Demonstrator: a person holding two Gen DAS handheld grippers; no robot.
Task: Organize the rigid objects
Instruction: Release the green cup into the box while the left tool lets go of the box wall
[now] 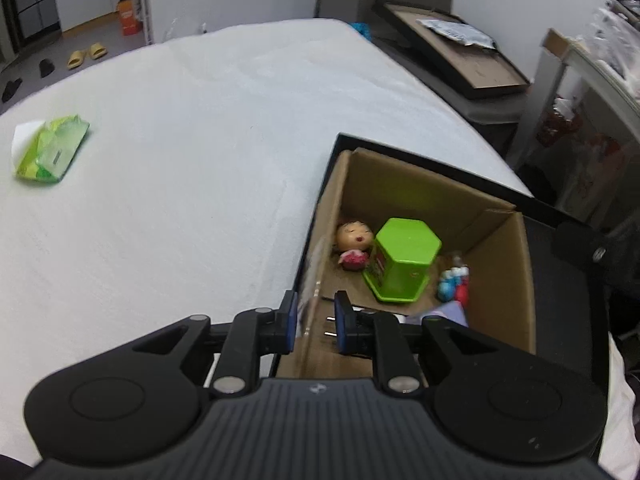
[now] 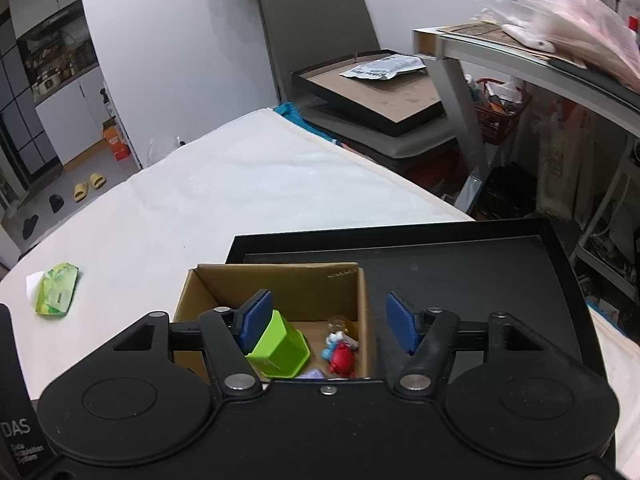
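A cardboard box (image 1: pixel 508 280) stands in a black tray (image 1: pixel 560 280) on the white table. Inside lie a green hexagonal container (image 1: pixel 404 266), a small doll (image 1: pixel 352 244) and small red and blue figures (image 1: pixel 454 282). My left gripper (image 1: pixel 316 322) is narrowly open astride the box's near left wall; two metal prongs (image 1: pixel 330 326) show between its pads. My right gripper (image 2: pixel 328 322) is open and empty above the box (image 2: pixel 280 284), over the green container (image 2: pixel 280 346) and the red and blue figures (image 2: pixel 340 354).
A green packet (image 1: pixel 52 150) lies on the table at the far left, also in the right wrist view (image 2: pixel 56 294). The black tray (image 2: pixel 480 264) reaches the table's right edge. A chair with framed boards (image 2: pixel 372 96) and a cluttered desk (image 2: pixel 540 64) stand beyond.
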